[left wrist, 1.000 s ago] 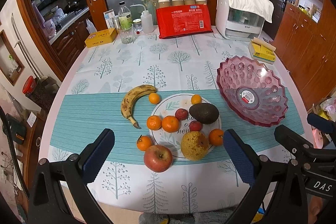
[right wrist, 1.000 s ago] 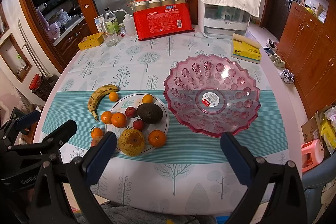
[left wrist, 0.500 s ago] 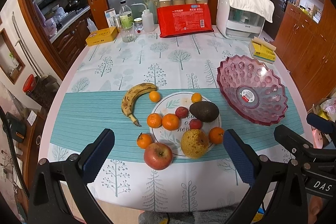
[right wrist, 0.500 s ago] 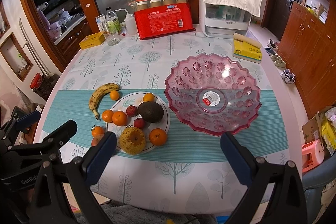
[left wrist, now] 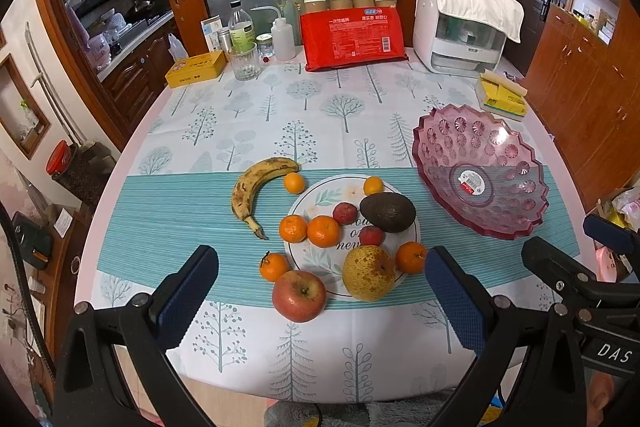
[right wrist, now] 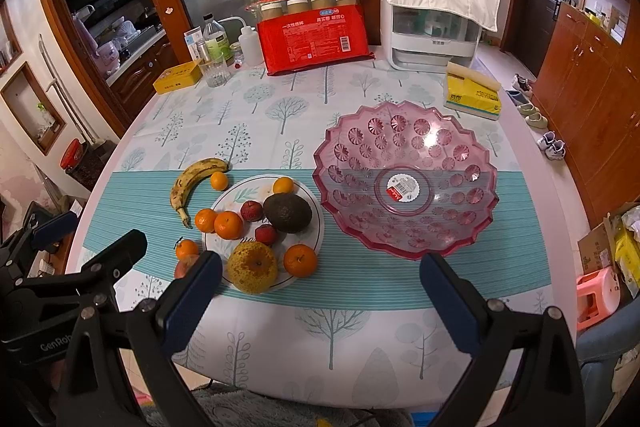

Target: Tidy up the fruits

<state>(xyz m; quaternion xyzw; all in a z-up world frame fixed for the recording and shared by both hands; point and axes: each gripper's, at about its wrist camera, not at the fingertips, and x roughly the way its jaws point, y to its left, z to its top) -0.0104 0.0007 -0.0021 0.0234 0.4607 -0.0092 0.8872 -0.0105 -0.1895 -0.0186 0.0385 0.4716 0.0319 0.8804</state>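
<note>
Very little has changed over the last second: both views have drifted only slightly, no fruit has moved, and the pink bowl is as empty as it was. I judge the sorting has not begun and the first pick is yet to come.

The round surface [left wrist: 320, 107] wears a smooth cloth printed with pale trees and a ribbed teal band across the middle. On that band, to the right, sits the pink bowl [right wrist: 404, 143], translucent moulded plastic with a scalloped rim, pressed rosettes and a sticker on its floor. Just left of it, close but apart, lies a flat white plate [left wrist: 316, 197] with leaf print and lettering.

The left tongs [left wrist: 320, 291] and right tongs [right wrist: 320, 291] both hang over the near edge, jaws spread wide with nothing between them, their pads dark blue and grippy.

The fruit clusters on and around the plate. A curved, brown-speckled banana [left wrist: 250, 187] lies on the cloth to the left. A dark, pebbly avocado [left wrist: 387, 211] rests on the plate; a russet yellow pear [left wrist: 368, 277] sits at its near rim. A glossy red apple [left wrist: 299, 295] stands on the cloth beside the pear. Small dimpled tangerines [left wrist: 323, 231] and two dull red little fruits [left wrist: 345, 213] fill the gaps.
</note>
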